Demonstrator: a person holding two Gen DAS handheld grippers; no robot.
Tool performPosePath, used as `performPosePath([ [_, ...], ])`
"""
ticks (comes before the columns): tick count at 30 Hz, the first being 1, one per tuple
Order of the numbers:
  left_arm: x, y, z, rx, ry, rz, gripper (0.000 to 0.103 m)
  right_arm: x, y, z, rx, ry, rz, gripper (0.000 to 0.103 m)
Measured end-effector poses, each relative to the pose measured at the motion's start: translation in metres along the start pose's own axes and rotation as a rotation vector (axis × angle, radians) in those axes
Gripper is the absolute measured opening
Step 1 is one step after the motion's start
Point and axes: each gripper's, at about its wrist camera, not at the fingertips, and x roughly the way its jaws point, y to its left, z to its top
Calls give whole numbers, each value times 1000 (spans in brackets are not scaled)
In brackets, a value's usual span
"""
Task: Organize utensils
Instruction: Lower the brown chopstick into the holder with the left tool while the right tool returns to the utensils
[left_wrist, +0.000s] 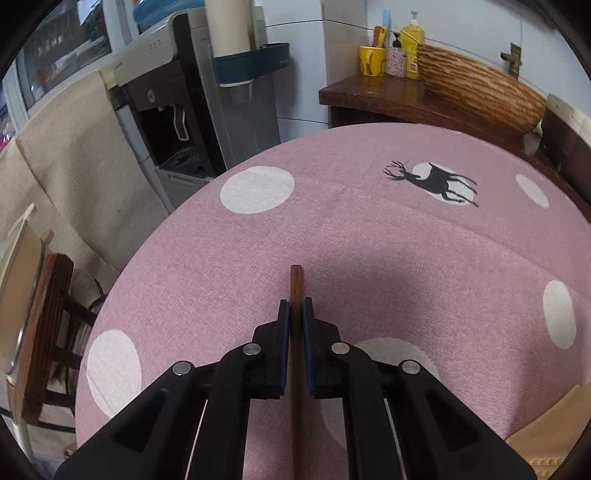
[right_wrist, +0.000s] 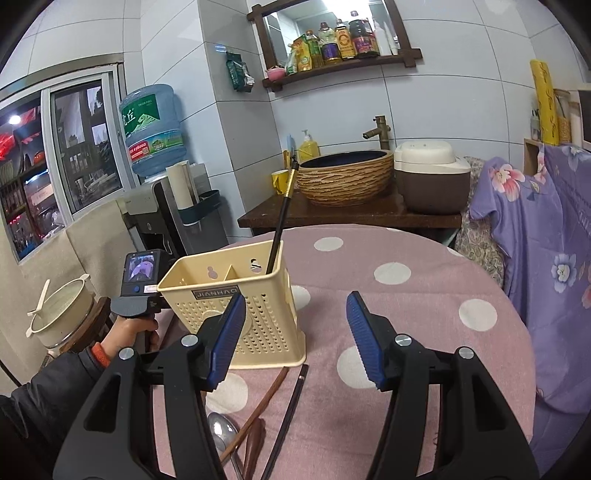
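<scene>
My left gripper (left_wrist: 295, 308) is shut on a brown wooden chopstick (left_wrist: 296, 284) whose squared end pokes out past the pads, low over the pink spotted tablecloth (left_wrist: 369, 240). In the right wrist view my right gripper (right_wrist: 295, 299) hovers open with nothing between its blue pads (right_wrist: 229, 332), facing a cream perforated utensil holder (right_wrist: 266, 295). A black chopstick with a gold top (right_wrist: 282, 218) leans in the holder's right compartment. In front of the holder lie a metal spoon (right_wrist: 221, 430), a brown wooden chopstick (right_wrist: 260, 402), a dark wooden spoon (right_wrist: 255, 443) and a black chopstick (right_wrist: 291, 406).
A person's hand (right_wrist: 129, 332) holds the left gripper's handle left of the holder. Beyond the table stand a water dispenser (right_wrist: 155, 125), a wooden counter with a woven basin (right_wrist: 343, 177) and a rice cooker (right_wrist: 428, 177). A pot (right_wrist: 59, 314) sits at left, purple cloth (right_wrist: 546, 229) at right.
</scene>
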Motion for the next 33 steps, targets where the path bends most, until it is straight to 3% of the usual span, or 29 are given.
performPosePath([
  [6, -48, 8, -4, -27, -94, -80, 8, -15, -7, -9, 38, -10, 3, 57],
  [15, -176, 32, -22, -16, -337, -215, 8, -38, -2, -23, 65, -18, 44, 57],
  [22, -231, 39, -24, -2, -459, -213, 8, -51, 6, -33, 67, -14, 58, 57],
  [33, -298, 33, 13, -34, -574, -264, 8, -67, 8, -37, 59, -21, 48, 57],
])
